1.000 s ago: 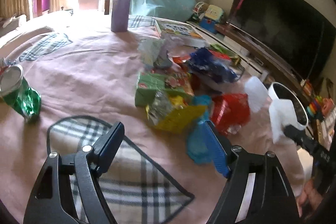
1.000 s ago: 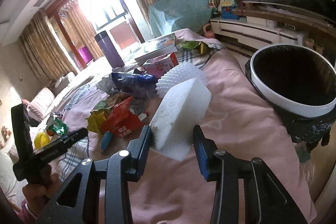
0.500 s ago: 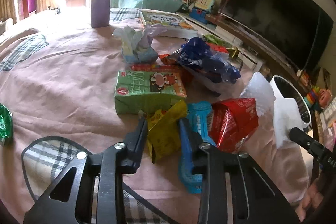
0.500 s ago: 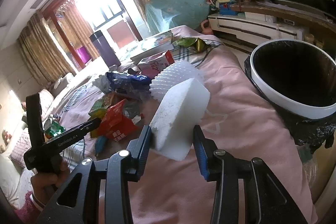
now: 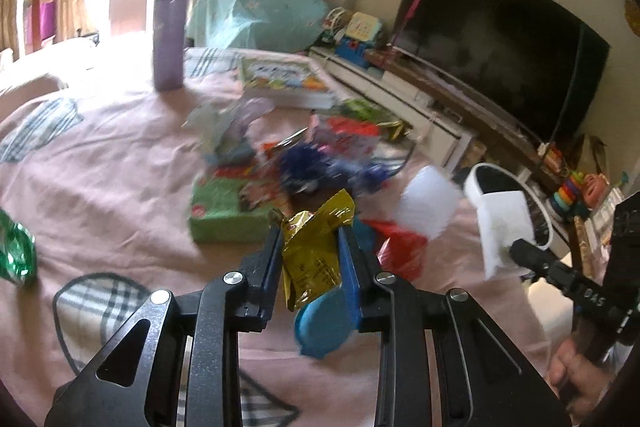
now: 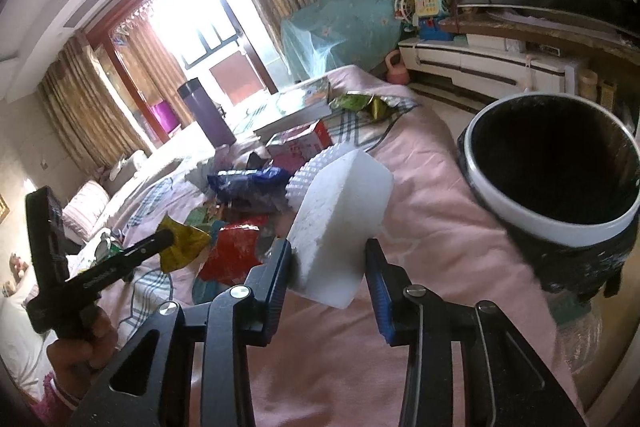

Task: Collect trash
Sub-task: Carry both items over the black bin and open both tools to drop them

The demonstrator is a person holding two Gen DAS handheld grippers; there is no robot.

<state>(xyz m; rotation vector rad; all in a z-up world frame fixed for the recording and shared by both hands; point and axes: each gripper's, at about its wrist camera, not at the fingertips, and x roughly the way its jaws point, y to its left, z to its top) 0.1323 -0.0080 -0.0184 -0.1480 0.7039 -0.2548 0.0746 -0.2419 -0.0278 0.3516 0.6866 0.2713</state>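
Observation:
A pile of trash lies on the pink bedspread (image 5: 100, 179). My left gripper (image 5: 310, 239) is shut on a crumpled yellow wrapper (image 5: 312, 259) and holds it a little above the pile. From the right wrist view, the same wrapper (image 6: 182, 247) hangs at the tip of the left gripper (image 6: 160, 239). My right gripper (image 6: 328, 255) is shut on a white foam block (image 6: 336, 203), just left of the black bin with a white rim (image 6: 520, 215). The left wrist view shows this block (image 5: 504, 223) in front of the bin (image 5: 476, 183).
Left in the pile are a green carton (image 5: 224, 215), a red wrapper (image 5: 400, 251), a dark blue bag (image 5: 320, 163), a ridged white foam piece (image 5: 428, 203) and a blue packet (image 5: 320, 327). A purple flask (image 5: 170, 35) and a book (image 5: 284, 83) stand behind. A green wrapper (image 5: 16, 251) lies far left.
My left gripper went from wide open to shut on the yellow wrapper and raised it off the pile. The right gripper kept hold of the foam block and barely moved.

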